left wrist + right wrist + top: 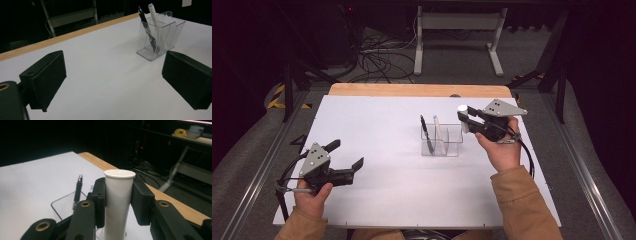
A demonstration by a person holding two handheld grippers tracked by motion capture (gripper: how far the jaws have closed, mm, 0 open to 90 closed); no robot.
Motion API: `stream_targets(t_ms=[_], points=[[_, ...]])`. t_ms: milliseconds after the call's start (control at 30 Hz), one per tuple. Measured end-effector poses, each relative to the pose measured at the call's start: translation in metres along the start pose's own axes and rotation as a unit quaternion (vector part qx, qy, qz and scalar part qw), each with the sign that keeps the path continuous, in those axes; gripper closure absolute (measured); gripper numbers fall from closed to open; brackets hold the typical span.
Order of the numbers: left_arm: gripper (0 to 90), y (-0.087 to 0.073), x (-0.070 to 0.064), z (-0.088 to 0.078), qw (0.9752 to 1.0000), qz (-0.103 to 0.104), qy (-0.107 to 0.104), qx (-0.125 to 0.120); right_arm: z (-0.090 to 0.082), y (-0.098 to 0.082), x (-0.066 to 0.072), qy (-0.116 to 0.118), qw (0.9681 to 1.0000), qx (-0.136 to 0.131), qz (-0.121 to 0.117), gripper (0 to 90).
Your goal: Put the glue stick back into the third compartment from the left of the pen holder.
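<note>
In the high view my right gripper (463, 121) sits right of centre in the frame, just above the right edge of the clear holder (442, 141). Its jaws are closed on a white tube (462, 108), which stands upright between the pads with its flat cap poking above them. In the right gripper view the white tube (118, 202) fills the middle of the frame, both black pads pressed flat against its sides, so the grip is narrow and firm around it. To the left of it there, I see the rim of the clear holder (60, 206) and the top of a black pen (78, 191) standing inside.

My left gripper (346, 155) is in the lower left of the high view, resting low over the white table (377, 165), well apart from the holder. Its jaws stand wide apart with nothing between them; the left gripper view shows bare table between the two pads.

In the left gripper view the clear holder (160, 37) is in the upper right of the frame. It has two compartments. The black pen (148, 30) leans in the nearer one, and a white pen (155, 21) stands just beside it, tilted the other way.
</note>
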State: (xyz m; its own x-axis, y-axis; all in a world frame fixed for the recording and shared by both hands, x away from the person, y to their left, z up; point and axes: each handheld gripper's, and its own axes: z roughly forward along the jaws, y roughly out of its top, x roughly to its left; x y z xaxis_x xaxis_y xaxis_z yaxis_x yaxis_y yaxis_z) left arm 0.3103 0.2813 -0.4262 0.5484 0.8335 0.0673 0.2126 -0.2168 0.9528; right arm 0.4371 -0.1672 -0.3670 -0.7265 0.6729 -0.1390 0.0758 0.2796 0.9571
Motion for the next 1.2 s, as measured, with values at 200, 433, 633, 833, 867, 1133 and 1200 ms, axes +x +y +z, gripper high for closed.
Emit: stream_targets(t_ms=[200,433,633,833,867,1133,1200], points=[[6.2,0.0,0.0,0.0,1.0,0.0,0.0,0.0,0.003,-0.008,-0.001,0.024,0.9993,-0.027,0.007,67.4],[6.2,0.0,0.0,0.0,1.0,0.0,-0.001,0.0,0.005,-0.013,-0.003,0.034,0.9986,-0.039,0.014,67.4],[6.3,0.0,0.0,0.0,1.0,0.0,-0.001,0.0,0.007,-0.015,-0.003,0.032,0.9984,-0.04,0.024,67.3],[6.3,0.0,0.0,0.0,1.0,0.0,-0.001,0.0,0.008,-0.015,-0.003,0.035,0.998,-0.043,0.03,67.3],[6.3,0.0,0.0,0.0,1.0,0.0,0.0,0.0,0.008,-0.016,-0.003,0.041,0.9974,-0.045,0.04,67.3],[6.4,0.0,0.0,0.0,1.0,0.001,0.001,0.0,0.014,-0.022,-0.003,0.046,0.997,-0.052,0.036,67.2],[6.4,0.0,0.0,0.0,1.0,0.001,0.0,0.0,0.016,-0.025,-0.003,0.049,0.997,-0.049,0.035,67.2]])
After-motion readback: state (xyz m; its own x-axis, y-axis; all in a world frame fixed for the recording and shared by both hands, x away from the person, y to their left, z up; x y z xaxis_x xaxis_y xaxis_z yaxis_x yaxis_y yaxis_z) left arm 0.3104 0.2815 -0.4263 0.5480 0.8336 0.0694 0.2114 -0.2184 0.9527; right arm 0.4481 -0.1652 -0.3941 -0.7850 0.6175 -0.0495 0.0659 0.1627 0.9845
